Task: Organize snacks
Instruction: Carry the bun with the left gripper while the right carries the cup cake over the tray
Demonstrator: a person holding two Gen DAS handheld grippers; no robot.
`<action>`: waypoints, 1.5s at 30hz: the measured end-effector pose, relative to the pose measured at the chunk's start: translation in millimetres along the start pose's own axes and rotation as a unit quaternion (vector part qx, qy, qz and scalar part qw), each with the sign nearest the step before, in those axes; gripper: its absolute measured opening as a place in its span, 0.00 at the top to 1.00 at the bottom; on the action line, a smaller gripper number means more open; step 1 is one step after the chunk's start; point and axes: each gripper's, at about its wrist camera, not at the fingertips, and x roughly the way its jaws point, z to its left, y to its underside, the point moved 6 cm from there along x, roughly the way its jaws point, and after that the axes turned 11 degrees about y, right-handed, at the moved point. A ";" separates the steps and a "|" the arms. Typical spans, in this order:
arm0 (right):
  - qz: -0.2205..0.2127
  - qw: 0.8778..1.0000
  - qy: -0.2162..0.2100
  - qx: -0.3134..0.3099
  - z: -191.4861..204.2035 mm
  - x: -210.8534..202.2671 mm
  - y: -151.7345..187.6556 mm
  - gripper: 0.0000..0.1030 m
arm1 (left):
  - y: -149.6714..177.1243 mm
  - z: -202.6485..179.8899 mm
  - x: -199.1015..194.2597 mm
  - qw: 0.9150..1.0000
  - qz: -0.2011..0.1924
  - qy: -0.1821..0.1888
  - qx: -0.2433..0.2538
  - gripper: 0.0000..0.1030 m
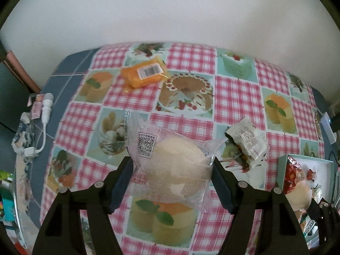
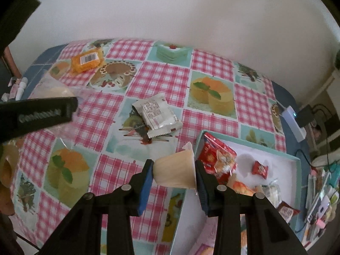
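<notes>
1. Black jaws of the left gripper [image 1: 171, 170] fill the bottom of the left wrist view, closed on a round pale bun in a clear wrapper [image 1: 170, 161]; the blue pads press its two sides and it hangs above the tablecloth [image 1: 235, 93].
2. Gripped likewise, in the right wrist view, is a beige pudding cup [image 2: 175, 171]: the right gripper [image 2: 174, 170] clamps it lying sideways, its sealed top against the right pad.
3. Just right of the cup sits a shallow teal box [image 2: 297, 161] with a white floor. A red snack bag [image 2: 214, 157] lies in its near corner, a small red wrapped candy [image 2: 260, 169] lies a little farther in, and more small wrappers are at the near edge, too blurred to identify.
4. Mid-table, between the two grippers, a white snack packet [image 2: 157, 112] with printed text lies on the cloth, partly over a second flat sachet.
5. Far back on the left, near the cloth's edge, lies an orange packet [image 1: 144, 72] with a barcode label facing up, well apart from the box.
6. Left of the checked cloth, on the blue table surface, lies a white cable plug [image 1: 46, 106].
7. On the right edge of the table a white power strip [image 2: 294, 119] rests with a small light on it.
8. A plain white wall [image 1: 170, 10] stands behind the table.
</notes>
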 end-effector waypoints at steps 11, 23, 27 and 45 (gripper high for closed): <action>0.003 0.998 -0.005 0.061 -29.7 -28.0 23.9 0.61 | 9.6 6.8 -48.6 0.999 -0.041 0.013 -0.016 0.29; 0.019 0.991 0.010 0.132 -79.2 -40.1 44.5 0.61 | 17.3 -27.8 -79.1 0.997 -0.067 0.031 0.010 0.28; 0.027 0.987 0.010 0.158 -101.3 -36.9 49.9 0.61 | 19.2 -43.3 -84.7 0.996 -0.074 0.036 0.023 0.28; 0.059 0.965 0.012 0.256 -183.4 -18.0 77.3 0.60 | 40.6 -120.4 -82.0 0.992 -0.056 0.059 0.094 0.28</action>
